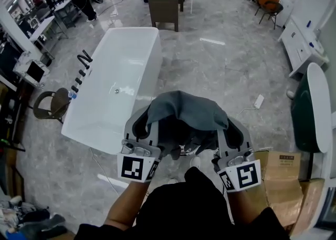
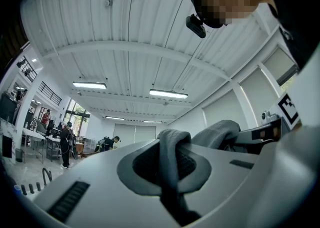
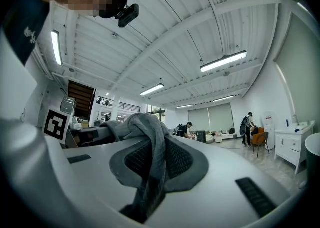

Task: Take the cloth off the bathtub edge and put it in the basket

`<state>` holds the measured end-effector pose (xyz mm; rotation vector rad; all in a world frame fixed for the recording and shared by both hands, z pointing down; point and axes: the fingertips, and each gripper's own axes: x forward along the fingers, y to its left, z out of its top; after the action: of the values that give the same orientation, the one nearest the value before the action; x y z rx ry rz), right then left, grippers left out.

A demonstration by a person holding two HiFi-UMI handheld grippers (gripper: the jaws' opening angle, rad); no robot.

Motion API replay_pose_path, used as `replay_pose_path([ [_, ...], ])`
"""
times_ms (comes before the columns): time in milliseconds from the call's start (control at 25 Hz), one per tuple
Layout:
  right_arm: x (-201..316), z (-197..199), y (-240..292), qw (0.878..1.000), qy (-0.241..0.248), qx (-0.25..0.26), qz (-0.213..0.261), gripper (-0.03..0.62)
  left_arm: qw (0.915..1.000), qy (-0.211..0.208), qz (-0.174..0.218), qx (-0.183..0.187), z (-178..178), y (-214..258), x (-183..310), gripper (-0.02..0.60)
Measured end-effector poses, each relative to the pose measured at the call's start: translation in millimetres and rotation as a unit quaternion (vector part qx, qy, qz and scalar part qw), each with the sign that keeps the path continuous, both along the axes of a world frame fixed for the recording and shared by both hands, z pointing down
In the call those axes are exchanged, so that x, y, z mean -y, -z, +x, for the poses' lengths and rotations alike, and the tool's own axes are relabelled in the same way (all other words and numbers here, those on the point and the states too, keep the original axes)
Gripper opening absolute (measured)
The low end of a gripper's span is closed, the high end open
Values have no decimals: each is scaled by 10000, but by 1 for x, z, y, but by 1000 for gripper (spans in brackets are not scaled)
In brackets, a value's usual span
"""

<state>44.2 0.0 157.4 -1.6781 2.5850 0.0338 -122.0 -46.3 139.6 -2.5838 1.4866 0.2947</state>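
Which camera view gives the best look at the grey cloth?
The head view: it shows most of the cloth, bunched and hanging between the left gripper and right gripper. Each gripper view shows only a narrow fold pinched between that gripper's own fingers.

A soft grey cloth [image 1: 184, 108] hangs bunched between the left gripper [image 1: 143, 126] and the right gripper [image 1: 233, 128], each gripping one end, with the marker cubes facing up above the person's black sleeves. Beyond them a long white rectangular bathtub [image 1: 105, 102] stands on the glossy grey marbled floor [image 1: 210, 60], a round brown chair [image 1: 52, 102] just beside its left rim. A dark wooden vanity cabinet [image 1: 165, 2] stands past the tub, a white power strip [image 1: 258, 101] lies on the floor at right, and brown cardboard boxes [image 1: 283, 181] sit near the right gripper.
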Motion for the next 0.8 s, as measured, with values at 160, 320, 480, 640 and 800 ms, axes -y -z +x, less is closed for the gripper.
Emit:
replay_pose_path([
  [160, 17, 6, -2, 9999, 145, -2, -17, 57, 9999, 108, 57, 62, 10, 3, 19, 28],
  [320, 30, 13, -2, 9996, 298, -9, -27, 58, 9997, 222, 36, 81, 19, 3, 34, 26],
  [480, 47, 20, -2, 9991, 430, 42, -39, 58, 9995, 305, 38, 105, 29, 5, 48, 26],
  [640, 62, 28, -3, 9983, 582, 73, -70, 58, 9991, 395, 23, 130, 40, 7, 61, 27],
  [800, 73, 36, -8, 9971, 739, 117, -109, 58, 9987, 477, 15, 174, 56, 5, 73, 26],
])
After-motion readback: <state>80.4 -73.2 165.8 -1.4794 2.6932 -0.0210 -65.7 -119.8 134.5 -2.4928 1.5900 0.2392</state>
